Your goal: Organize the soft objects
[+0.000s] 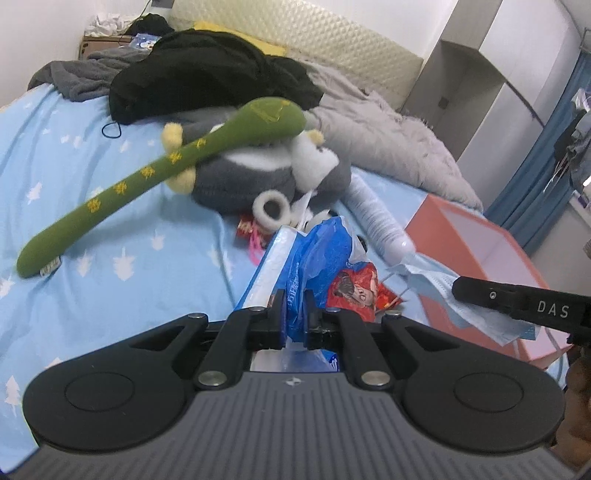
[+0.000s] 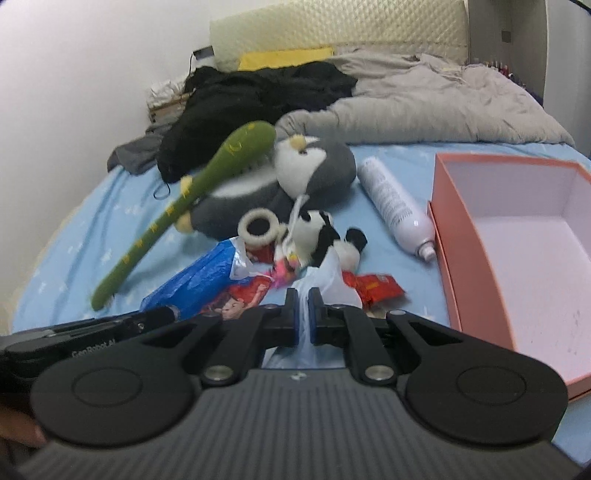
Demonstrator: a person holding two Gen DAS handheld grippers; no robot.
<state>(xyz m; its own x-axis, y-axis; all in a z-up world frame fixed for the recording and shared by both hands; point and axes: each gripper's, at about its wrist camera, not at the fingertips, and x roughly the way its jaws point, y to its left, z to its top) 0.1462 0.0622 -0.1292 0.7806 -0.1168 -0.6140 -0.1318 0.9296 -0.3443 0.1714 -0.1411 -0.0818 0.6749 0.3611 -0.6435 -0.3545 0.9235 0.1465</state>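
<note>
My left gripper is shut on a crumpled blue plastic bag, lifted off the blue bed sheet. My right gripper is shut on a pale blue face mask, whose thin fabric shows between its pads. Ahead, a long green plush snake leans across a grey and white penguin plush. A small black and white plush lies just in front of the penguin. An open pink box stands to the right.
A white spray bottle lies between the plush toys and the box. Red snack wrappers lie under the grippers. Black clothing and a grey duvet are heaped by the padded headboard.
</note>
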